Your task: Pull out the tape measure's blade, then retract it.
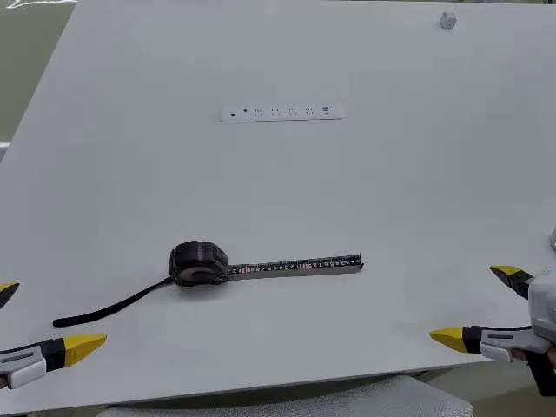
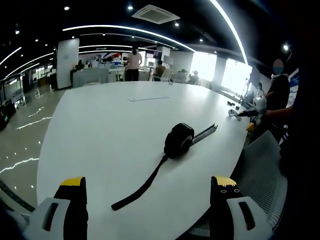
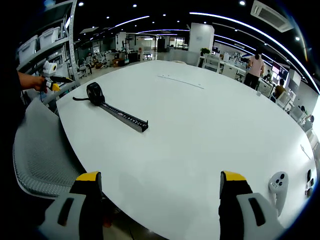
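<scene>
White tabletop (image 1: 408,200) spreads across my head view, and near its front edge lies the black round tape measure case (image 1: 198,263). Its grey marked blade (image 1: 295,266) is pulled partway out, running flat on the surface to the right of the case and ending in a small hook. A black wrist strap (image 1: 109,307) trails from the other side of the case toward the near left.

My left gripper (image 1: 43,320) sits at the lower left, at the table's near edge. Its yellow-tipped jaws are spread wide with nothing between them, well apart from the strap's free end. My right gripper (image 1: 476,306) hangs at the lower right, off the table's front corner. Its jaws are likewise parted and empty, and it is well apart from the blade's hook.

In the left gripper view the case lies ahead between the two jaws, with the strap running back toward me. In the right gripper view the blade's hooked end points toward the camera and the case is behind it.

Farther back, a long white power strip (image 1: 282,113) lies flat on the table, and a small grey object (image 1: 447,20) sits near the far edge. A white hand controller (image 3: 277,182) rests on the table beside my right jaw. A grey mesh chair (image 3: 40,155) stands at the table's near edge.
</scene>
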Demonstrator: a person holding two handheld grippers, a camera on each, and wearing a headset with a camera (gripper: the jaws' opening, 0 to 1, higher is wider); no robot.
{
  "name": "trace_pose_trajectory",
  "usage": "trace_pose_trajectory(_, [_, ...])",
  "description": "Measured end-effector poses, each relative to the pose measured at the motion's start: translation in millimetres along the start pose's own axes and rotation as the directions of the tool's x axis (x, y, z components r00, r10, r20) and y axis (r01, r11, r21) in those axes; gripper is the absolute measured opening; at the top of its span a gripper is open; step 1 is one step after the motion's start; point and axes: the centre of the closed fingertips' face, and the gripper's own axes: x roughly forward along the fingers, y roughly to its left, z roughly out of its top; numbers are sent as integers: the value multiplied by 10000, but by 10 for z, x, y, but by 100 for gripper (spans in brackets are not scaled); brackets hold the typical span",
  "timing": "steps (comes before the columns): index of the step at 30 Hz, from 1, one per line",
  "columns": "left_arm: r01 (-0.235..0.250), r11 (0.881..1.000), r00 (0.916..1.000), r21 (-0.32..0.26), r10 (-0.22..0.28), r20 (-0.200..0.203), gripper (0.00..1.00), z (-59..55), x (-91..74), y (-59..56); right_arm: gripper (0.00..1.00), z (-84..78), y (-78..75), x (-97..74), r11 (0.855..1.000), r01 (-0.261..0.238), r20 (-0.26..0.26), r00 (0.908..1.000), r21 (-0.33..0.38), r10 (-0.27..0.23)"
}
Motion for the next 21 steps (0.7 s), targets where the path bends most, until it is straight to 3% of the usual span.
trace_pose_trajectory(14, [4,10000,9998,-18,-3,190,100,78,44,-172,100,-10,7,-105,9999,-106,-93,9999,90,106])
trace_pose_trajectory(18, [-220,9989,9988,-411,238,430,100,157,67,-203,100,51,3,-106,9999,-138,-34,9999,-102,138])
trace_pose_trajectory(21, [-345,9962,9987,-795,374,354,100,179,98,-265,100,73,-9,-73,9995,-169,-105,9998,-282,166])
